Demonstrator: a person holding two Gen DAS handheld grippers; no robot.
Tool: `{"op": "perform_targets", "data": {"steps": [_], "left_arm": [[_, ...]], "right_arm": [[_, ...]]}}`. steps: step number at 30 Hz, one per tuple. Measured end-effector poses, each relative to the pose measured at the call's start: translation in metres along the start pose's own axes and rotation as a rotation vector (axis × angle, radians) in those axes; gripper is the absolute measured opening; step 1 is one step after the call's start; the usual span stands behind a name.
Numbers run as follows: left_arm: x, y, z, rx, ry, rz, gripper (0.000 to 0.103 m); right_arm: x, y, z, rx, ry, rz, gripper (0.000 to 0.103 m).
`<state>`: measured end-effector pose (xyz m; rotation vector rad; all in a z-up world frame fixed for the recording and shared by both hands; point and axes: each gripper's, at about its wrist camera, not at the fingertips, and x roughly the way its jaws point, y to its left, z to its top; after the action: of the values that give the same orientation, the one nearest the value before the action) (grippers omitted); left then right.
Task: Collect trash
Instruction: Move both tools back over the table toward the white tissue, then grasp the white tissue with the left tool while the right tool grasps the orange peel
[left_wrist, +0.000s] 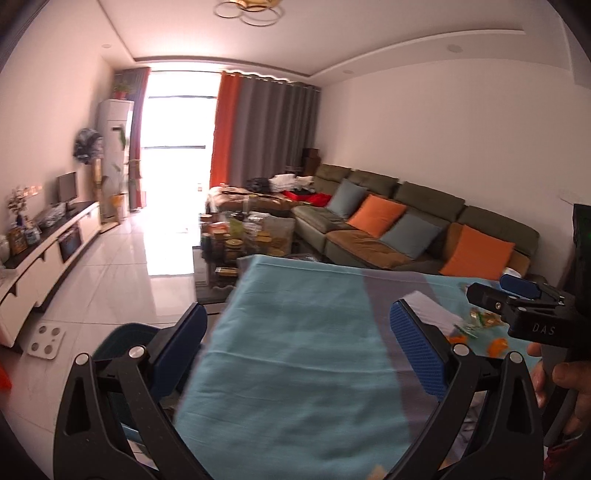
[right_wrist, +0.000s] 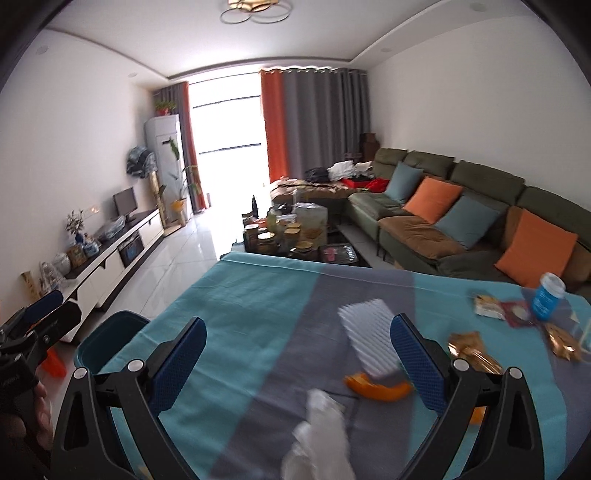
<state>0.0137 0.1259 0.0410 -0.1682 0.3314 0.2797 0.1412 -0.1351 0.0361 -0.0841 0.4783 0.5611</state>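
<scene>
Over the blue-grey cloth (right_wrist: 240, 314), both claws wide and empty, right view alone shows blue cup (right_wrist: 548, 301), perhaps crumpled tissue (right_wrist: 317, 435).

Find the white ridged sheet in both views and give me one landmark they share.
Left wrist: the white sheet lies right of centre on the grey stripe, just beyond the left claw's right finger.
Right wrist: the sheet is centre-right on the grey stripe, beside the right claw's right finger, with an orange peel at its near end.
Shared landmark: the grey stripe of the tablecloth, also the sofa's orange cushion.
</scene>
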Motion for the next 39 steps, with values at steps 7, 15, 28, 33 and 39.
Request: {"op": "perform_targets", "data": {"steps": [7, 15, 28, 33, 39], "left_arm": [[0.007, -0.044, -0.014, 0.051, 0.028, -0.095, 0.098], [0.027, -0.079, -0.032, 0.084, 0.091, -0.177, 0.098], [0.045, -0.126, -0.055, 0.137, 0.16, -0.296, 0.098], [0.052, -0.13, -0.053, 0.141, 0.177, -0.309, 0.098], [0.063, -0.138, -0.054, 0.142, 0.201, -0.329, 0.098]], "right_arm": [[-0.045, -0.045, -0.036, 0.065, -0.025, -0.107, 0.096], [-0.077, -0.086, -0.071, 0.099, -0.024, -0.199, 0.096], [-0.082, -0.116, -0.093, 0.144, 0.014, -0.239, 0.096], [-0.076, -0.118, -0.092, 0.148, 0.03, -0.243, 0.096], [-0.063, -0.121, -0.088, 0.141, 0.039, -0.236, 0.096]]}}
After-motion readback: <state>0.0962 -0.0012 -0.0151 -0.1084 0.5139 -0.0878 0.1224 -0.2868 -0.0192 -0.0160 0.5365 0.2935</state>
